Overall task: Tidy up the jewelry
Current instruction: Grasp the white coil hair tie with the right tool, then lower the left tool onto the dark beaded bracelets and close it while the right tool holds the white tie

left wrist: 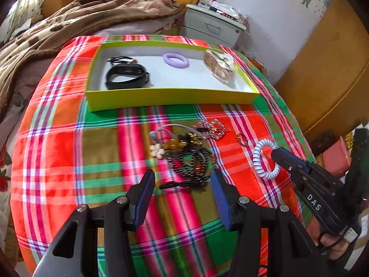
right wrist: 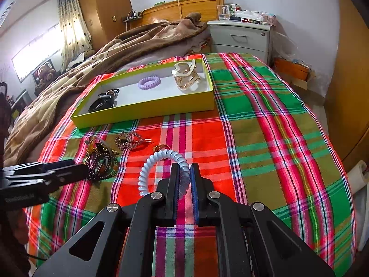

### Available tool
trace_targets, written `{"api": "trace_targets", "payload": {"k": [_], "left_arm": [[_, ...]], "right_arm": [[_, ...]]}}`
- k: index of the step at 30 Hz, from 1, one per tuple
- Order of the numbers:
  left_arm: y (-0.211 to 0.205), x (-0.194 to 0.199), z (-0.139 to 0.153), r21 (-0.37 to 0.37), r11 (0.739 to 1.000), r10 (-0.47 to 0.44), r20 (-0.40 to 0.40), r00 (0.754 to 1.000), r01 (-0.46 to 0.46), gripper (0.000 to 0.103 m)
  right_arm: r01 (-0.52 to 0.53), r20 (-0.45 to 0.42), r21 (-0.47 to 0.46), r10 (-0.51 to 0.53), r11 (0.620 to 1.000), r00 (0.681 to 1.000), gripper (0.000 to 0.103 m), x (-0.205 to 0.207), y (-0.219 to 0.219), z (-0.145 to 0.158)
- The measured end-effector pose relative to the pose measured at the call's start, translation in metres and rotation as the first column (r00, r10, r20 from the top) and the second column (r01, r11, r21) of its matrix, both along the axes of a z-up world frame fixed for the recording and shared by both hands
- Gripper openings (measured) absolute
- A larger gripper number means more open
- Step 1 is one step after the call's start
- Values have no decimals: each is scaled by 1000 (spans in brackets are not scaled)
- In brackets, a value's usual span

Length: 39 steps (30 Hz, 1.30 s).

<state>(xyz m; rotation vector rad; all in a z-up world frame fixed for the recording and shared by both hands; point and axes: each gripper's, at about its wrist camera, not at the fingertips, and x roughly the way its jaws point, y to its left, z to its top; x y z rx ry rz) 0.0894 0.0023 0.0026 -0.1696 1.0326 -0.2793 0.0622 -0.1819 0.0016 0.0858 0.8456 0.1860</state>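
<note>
Step in hand: pale blue coil band (right wrist: 161, 170) is pinched tight by right claw (right wrist: 184, 173) near cloth's (right wrist: 265, 138) front edge. Left claw (left wrist: 182, 184) is held open w/ nothing in it. Next: band should be lifted & put in yellow box (right wrist: 143, 110).

Two close, downward wrist views, shared box (left wrist: 170, 98)

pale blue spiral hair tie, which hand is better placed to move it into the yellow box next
Right. The right gripper is already shut on the pale blue spiral hair tie, so it likely just carries it to the yellow-green box. The left gripper hangs open over the bead pile.
</note>
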Motion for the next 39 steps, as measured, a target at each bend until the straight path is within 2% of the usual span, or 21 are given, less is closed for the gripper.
{"api": "trace_targets", "payload": {"k": [5, 7, 10, 15, 21, 25, 27, 34, 36, 38, 39], "left_arm": [[-9, 9, -6, 32, 999, 19, -18, 1000, -18, 52], [-11, 12, -11, 84, 995, 47, -35, 998, -44, 52], [-11, 10, -10, 151, 986, 70, -11, 997, -68, 52], [-2, -1, -12, 245, 967, 66, 1, 998, -64, 54], [29, -4, -12, 257, 956, 146, -10, 989, -138, 55], [28, -2, -9, 165, 978, 126, 3, 992, -124, 55], [22, 1, -8, 144, 985, 99, 14, 995, -100, 55], [18, 15, -14, 189, 974, 117, 40, 992, -122, 51], [17, 15, -14, 192, 976, 99, 49, 994, -106, 45], [17, 14, -14, 163, 983, 83, 47, 995, -89, 29], [17, 14, -13, 151, 985, 78, 44, 996, -84, 27]], "right_arm": [[-8, 0, 13, 8, 1000, 1000, 10, 1, -2, -1], [-7, 1, 21, 7, 1000, 1000, 10, 1, -4, -1], [-5, 3, 25, 5, 1000, 1000, 10, 2, -6, -1], [-13, 1, 35, 13, 999, 1000, 10, 4, -3, -1], [-22, 1, 39, 22, 999, 1000, 10, 7, 2, -1], [-20, 3, 32, 20, 999, 1000, 10, 7, 4, 0], [-16, 0, 29, 16, 999, 1000, 10, 8, 4, -1], [-11, -1, 26, 11, 1000, 1000, 10, 7, 4, -1], [-6, -3, 25, 6, 1000, 1000, 10, 8, 3, -2], [-5, -5, 24, 5, 1000, 1000, 10, 9, 3, -2], [-6, -6, 23, 6, 1000, 1000, 10, 9, 4, -2]]}}
